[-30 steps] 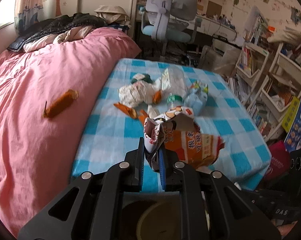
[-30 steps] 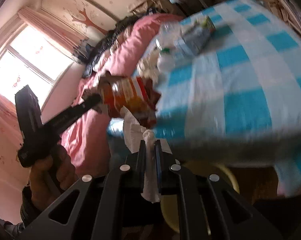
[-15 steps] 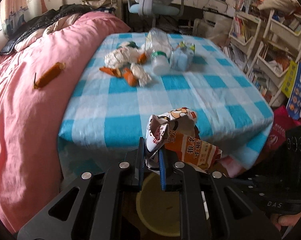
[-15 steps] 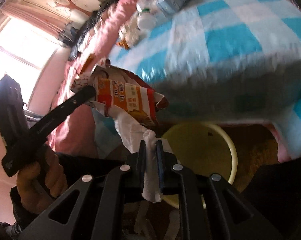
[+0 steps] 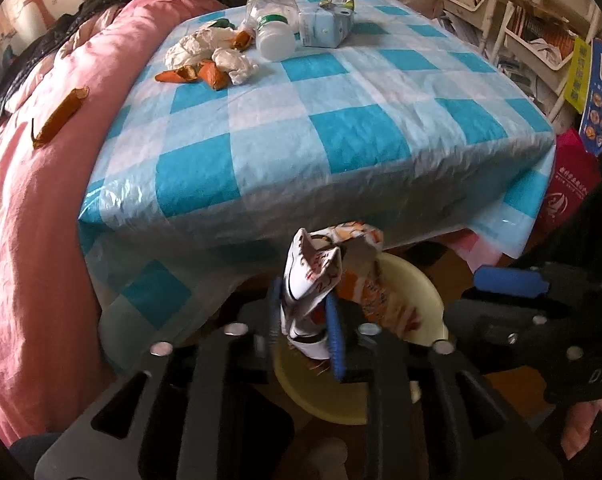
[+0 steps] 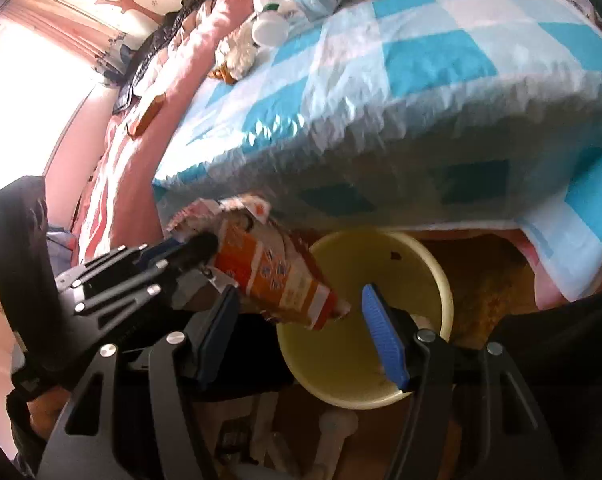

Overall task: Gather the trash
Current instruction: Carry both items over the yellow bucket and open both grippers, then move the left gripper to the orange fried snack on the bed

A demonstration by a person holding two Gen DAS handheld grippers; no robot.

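Left wrist: L gripper (image 5: 307,316) tilted down, opening w/ wrapper (image 5: 315,280) between.

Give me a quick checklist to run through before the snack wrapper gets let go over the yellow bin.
1. Crumpled orange and white snack wrapper between the left gripper pads as its jaws open: ok.
2. Wrapper over the round yellow plastic bin: ok, its lower end hangs above the opening.
3. Right gripper clear of load: ok, jaws opening, nothing between them.
4. Right gripper out of the wrapper's drop path: not ok, the wrapper's tip hangs between its pads.
5. Bin has room: ok.
6. Trash left on the blue checked tablecloth: not ok, more remains.
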